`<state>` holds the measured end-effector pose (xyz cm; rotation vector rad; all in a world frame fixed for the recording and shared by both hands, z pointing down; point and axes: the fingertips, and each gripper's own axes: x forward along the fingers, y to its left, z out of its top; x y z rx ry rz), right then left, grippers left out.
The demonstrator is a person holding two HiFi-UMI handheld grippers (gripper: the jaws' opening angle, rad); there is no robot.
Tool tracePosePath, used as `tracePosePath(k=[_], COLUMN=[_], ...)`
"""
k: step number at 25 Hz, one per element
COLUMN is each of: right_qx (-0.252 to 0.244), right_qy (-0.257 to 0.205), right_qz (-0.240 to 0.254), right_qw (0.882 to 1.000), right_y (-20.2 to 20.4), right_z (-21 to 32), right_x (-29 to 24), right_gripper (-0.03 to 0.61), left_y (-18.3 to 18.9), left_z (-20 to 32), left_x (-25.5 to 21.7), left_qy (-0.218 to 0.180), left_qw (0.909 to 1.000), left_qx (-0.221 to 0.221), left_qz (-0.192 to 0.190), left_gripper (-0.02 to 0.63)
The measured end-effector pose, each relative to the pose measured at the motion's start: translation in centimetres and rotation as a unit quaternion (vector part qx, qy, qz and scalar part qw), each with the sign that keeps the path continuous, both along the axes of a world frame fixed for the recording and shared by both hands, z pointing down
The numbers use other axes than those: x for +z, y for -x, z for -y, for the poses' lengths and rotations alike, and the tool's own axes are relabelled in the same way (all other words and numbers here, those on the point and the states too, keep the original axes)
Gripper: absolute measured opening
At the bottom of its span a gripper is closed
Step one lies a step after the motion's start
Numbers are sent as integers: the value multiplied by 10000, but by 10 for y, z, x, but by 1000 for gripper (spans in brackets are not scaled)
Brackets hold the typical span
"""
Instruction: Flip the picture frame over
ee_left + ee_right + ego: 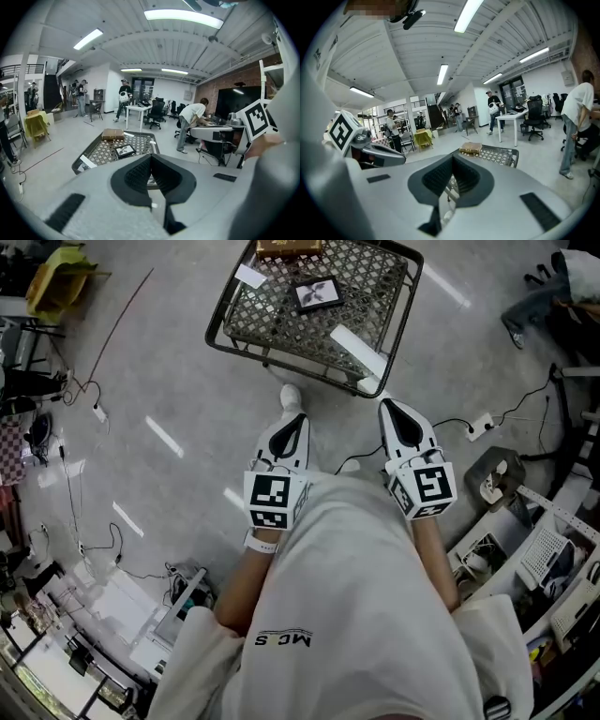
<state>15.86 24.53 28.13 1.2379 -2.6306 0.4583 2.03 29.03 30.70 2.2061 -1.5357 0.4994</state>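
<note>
Black-edged picture frame (317, 293), picture side up, middle of wire table (404, 310); flip not begun.
Left gripper (291, 418), right gripper (398, 423): jaws pressed together, nothing between, off the table's near edge. Suggested: part one pair, pinch frame's near rim, lift clear of the mesh, turn, lay flat short of brown box (288, 247).
</note>
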Motion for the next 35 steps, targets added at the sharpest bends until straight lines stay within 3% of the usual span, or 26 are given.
tracePosePath(k=[4, 8, 15, 22, 35], right_qx=[124, 218, 635, 936, 586], right_qy=[150, 365, 389, 203, 367], right_qz=[-168, -411, -550, -313, -181], right_qw=[9997, 9983, 9957, 9949, 9974], right_y=[35, 74, 120, 122, 108], right_z=[51, 98, 159, 199, 209], right_x=[5, 15, 6, -15, 3], right_gripper=[17, 17, 17, 17, 17], left_y=[38, 68, 106, 95, 61], left_z=[58, 110, 169, 205, 231], left_x=[0, -5, -2, -1, 27], left_qy=[85, 170, 270, 302, 549], left_qw=[9998, 9977, 9920, 9882, 9806], left_qx=[174, 636, 1221, 1496, 1869], left_qz=[-104, -142, -189, -167, 203], left_gripper=[25, 23, 25, 25, 25])
